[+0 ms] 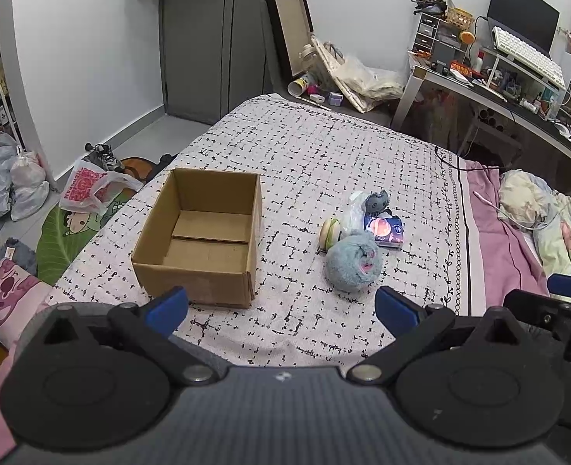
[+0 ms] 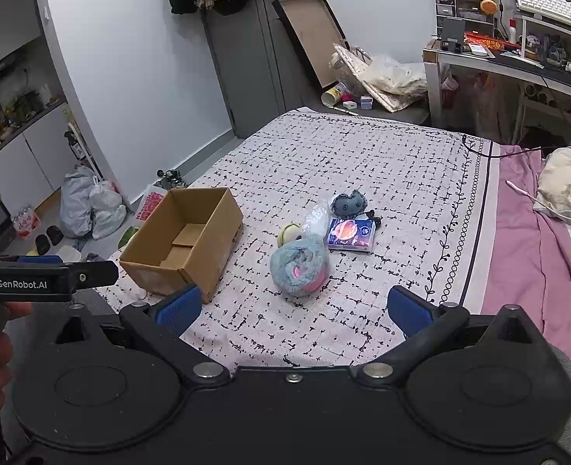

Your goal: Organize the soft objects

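A: What are you working on, and what is the room like?

B: You're over a bed (image 1: 324, 147) with a white cover crossed by broken black lines; a pink sheet (image 2: 525, 263) shows along its right side. Beyond the foot stands a grey door (image 1: 208, 38), and a cluttered counter (image 2: 518, 62) with a white keyboard (image 1: 529, 54) runs along the right wall. Plastic bags (image 2: 88, 205) sit on the floor to the left.

A: And the tools?

B: Your left tool (image 1: 281, 306) hangs low over the near edge of the bed, its blue pads spread wide with nothing between them. Your right tool (image 2: 293, 310) is likewise apart and empty, just right of the left one.

A: Where are the soft things?

B: They lie in a small cluster near the middle of the bed. Nearest you is a fluffy blue plush (image 2: 299, 267), rolled into a ball with pink showing at its centre. Behind it sit a small cream and green round toy (image 1: 330, 232), a crinkled clear plastic bag (image 2: 316, 217), a grey plush (image 2: 347, 203) and a flat blue packet (image 2: 351, 234) with an orange circle on it.

A: And the box?

B: The open cardboard box (image 1: 204, 232) stands left of the cluster, apart from it, with only its bottom flaps showing inside.
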### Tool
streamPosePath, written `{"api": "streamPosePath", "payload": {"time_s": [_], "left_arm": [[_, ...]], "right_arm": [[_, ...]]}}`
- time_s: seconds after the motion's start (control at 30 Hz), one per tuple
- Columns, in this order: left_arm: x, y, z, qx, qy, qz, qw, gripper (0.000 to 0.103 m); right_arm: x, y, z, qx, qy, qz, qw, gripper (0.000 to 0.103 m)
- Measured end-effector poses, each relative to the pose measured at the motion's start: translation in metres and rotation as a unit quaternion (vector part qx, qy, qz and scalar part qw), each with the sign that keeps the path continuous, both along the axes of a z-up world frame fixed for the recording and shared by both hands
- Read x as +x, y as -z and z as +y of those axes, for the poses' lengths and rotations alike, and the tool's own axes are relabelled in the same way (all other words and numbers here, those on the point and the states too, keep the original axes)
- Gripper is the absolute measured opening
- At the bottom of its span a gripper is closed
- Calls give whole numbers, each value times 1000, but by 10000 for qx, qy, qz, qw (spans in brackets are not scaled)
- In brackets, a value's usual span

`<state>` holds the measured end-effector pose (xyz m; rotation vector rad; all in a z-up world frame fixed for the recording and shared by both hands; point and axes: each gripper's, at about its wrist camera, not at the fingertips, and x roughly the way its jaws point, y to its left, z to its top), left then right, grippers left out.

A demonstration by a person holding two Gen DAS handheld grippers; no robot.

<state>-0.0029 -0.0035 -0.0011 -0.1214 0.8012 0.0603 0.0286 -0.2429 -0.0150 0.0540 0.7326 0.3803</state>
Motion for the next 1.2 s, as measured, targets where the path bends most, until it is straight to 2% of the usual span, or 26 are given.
{"api": "streamPosePath", "payload": {"time_s": [1.2], "left_arm": [[9, 4, -2, -112, 34, 90, 9999, 102]], "right_arm": [[7, 3, 3, -50, 19, 79, 10000, 103]]}}
